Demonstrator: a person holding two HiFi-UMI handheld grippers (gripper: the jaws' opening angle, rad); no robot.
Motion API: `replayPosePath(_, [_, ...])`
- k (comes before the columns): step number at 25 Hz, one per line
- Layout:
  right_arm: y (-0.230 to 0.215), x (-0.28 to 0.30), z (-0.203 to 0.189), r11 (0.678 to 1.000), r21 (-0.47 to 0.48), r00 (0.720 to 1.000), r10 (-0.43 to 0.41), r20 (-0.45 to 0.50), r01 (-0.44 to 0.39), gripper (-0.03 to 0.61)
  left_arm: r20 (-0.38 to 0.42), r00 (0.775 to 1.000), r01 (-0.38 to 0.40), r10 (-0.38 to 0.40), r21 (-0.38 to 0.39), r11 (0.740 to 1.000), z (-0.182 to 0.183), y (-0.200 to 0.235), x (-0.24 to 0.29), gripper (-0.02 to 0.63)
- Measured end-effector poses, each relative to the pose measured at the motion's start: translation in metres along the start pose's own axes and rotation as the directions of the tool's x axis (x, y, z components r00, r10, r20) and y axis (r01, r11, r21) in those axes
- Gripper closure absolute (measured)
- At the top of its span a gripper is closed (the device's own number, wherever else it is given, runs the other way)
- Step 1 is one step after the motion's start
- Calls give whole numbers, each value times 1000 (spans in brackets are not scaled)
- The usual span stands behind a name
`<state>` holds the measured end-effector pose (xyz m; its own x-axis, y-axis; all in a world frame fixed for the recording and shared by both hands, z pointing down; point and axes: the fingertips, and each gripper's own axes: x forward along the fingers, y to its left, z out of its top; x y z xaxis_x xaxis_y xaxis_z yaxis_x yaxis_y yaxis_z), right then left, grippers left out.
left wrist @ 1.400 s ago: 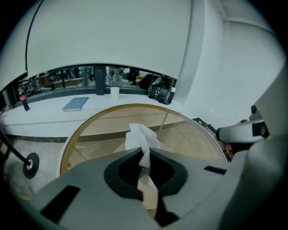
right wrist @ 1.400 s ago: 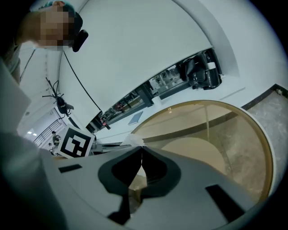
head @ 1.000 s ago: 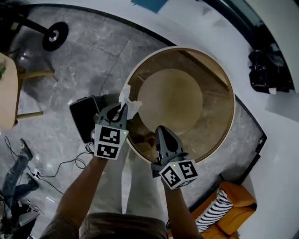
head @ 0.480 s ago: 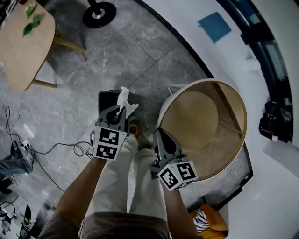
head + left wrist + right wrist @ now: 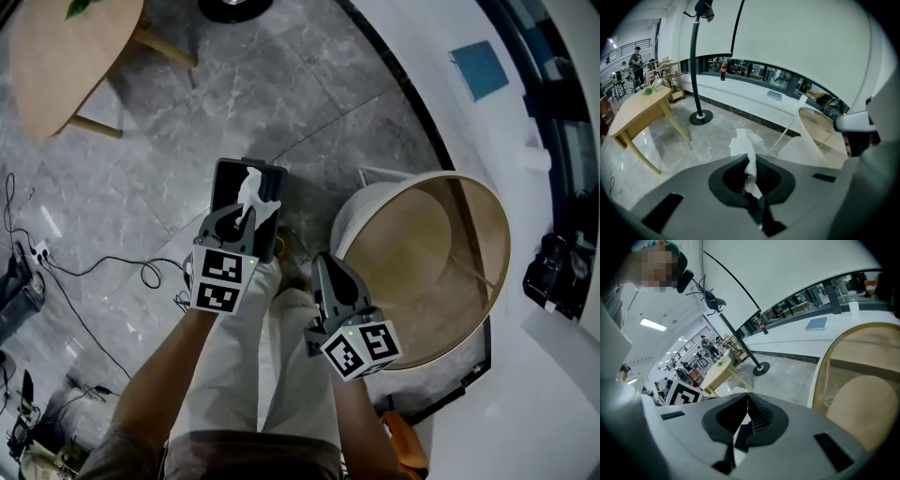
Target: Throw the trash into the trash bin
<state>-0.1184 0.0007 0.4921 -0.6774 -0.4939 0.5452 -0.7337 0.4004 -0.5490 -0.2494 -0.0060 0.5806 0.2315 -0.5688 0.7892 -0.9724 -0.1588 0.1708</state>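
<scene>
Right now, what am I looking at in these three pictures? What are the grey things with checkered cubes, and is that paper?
There is no robot: a person holds a grey grasping tool in each hand, and the cubes belong to the tools. The picture from above comes from a camera on the person's head; the other two come from cameras riding on each tool. The left tool is shut on a crumpled white paper tissue, which shows over a black rectangular trash bin on the grey stone floor. The right tool is shut and empty, beside a round light-wood table.
</scene>
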Motion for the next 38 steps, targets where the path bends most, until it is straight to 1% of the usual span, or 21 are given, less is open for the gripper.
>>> replayPosePath(6, [-4, 16, -21, 1000, -3, 998, 12, -60, -12, 560, -38, 999, -27, 26, -35, 999, -33, 12, 15, 589])
replayPosePath(9, [-6, 19, -20, 1000, -13, 997, 18, -73, -19, 560, -69, 997, -38, 35, -45, 998, -49, 14, 22, 588])
replayPosePath(14, [-10, 24, -10, 1000, -19, 998, 22, -61, -23, 560, -126, 992, -38, 29, -64, 997, -68, 16, 35, 586])
replayPosePath(16, [-13, 25, -6, 1000, -20, 998, 17, -58, -19, 560, -140, 990, -38, 29, -64, 997, -68, 16, 38, 567])
replayPosePath(18, [-16, 25, -4, 1000, -17, 998, 11, -56, -12, 560, -144, 989, -39, 30, -59, 997, -68, 16, 40, 514])
replayPosePath(19, [-17, 24, -5, 1000, -14, 998, 9, -54, -9, 560, -146, 989, -40, 32, -57, 998, -68, 15, 40, 503])
replayPosePath(27, [-26, 19, -7, 1000, 3, 999, -5, -44, 5, 560, -171, 985, -32, 25, -41, 999, -72, 11, 43, 495])
replayPosePath(32, [-24, 15, -1, 1000, 5, 999, -11, -32, 11, 560, -143, 989, -23, 19, -27, 999, -60, 8, 37, 495])
replayPosePath(34, [-23, 12, 1, 1000, 4, 1000, -12, -25, 12, 560, -133, 991, -13, 10, -24, 1000, -51, 4, 30, 505])
replayPosePath(36, [-22, 7, 5, 1000, 7, 1000, -16, -14, 16, 560, -120, 993, -3, 0, -25, 1000, -41, -1, 21, 563])
replayPosePath(38, [-21, 0, 10, 1000, 15, 1000, -23, 0, 23, 560, -108, 994, 12, -15, -30, 999, -31, -8, 12, 592])
